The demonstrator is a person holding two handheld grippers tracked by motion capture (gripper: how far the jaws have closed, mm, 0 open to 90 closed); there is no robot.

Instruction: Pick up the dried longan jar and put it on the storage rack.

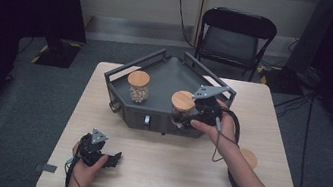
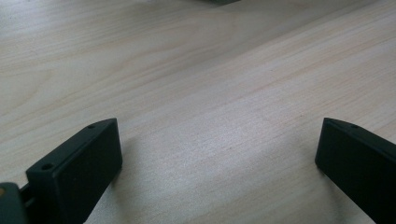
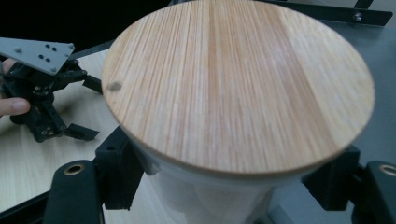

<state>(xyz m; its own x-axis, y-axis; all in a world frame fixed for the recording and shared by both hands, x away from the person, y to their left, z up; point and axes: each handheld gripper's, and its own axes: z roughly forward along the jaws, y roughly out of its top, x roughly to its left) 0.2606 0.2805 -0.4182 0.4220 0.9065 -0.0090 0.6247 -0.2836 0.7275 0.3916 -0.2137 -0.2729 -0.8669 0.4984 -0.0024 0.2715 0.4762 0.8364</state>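
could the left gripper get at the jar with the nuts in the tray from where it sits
Probably yes. The left gripper rests open on the table, nothing between it and the nut jar; it would only have to clear the tray wall.

Dim room, dark vignetted corners, soft overhead light, close-ups slightly blurred

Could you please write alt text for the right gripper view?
The right gripper clamps a clear jar just beneath its round bamboo lid, over a grey tray. Farther left, the left gripper rests on the wooden table.
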